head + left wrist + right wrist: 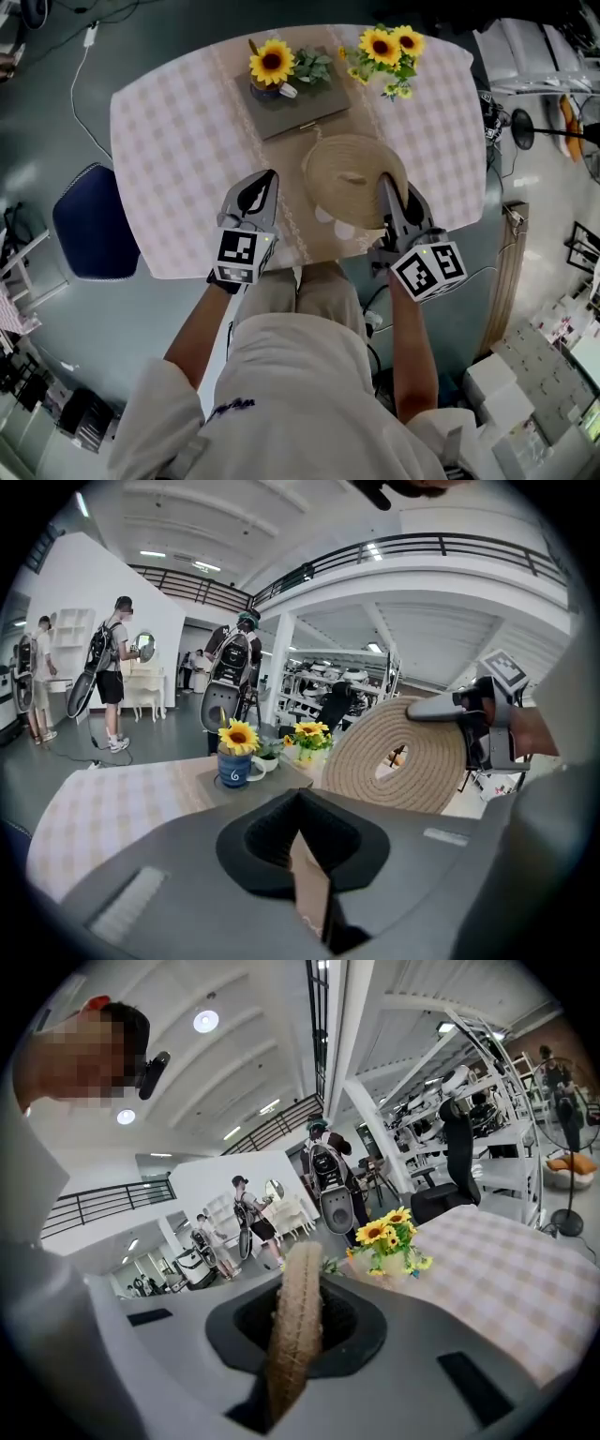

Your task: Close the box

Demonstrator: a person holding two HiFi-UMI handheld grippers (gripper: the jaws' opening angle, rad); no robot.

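Observation:
A round woven rope lid with a small loop at its centre stands tilted on edge over the front middle of the table. My right gripper is shut on its rim; in the right gripper view the rope edge runs straight between the jaws. The left gripper view shows the lid upright with the right gripper clamped on its top. My left gripper hovers just left of the lid, jaws together and holding nothing. No box body is in sight; whatever lies under the lid is hidden.
A grey tray at the back carries a blue mug with a sunflower. A vase of yellow flowers stands to its right. A blue chair sits off the table's left end. People stand in the room beyond.

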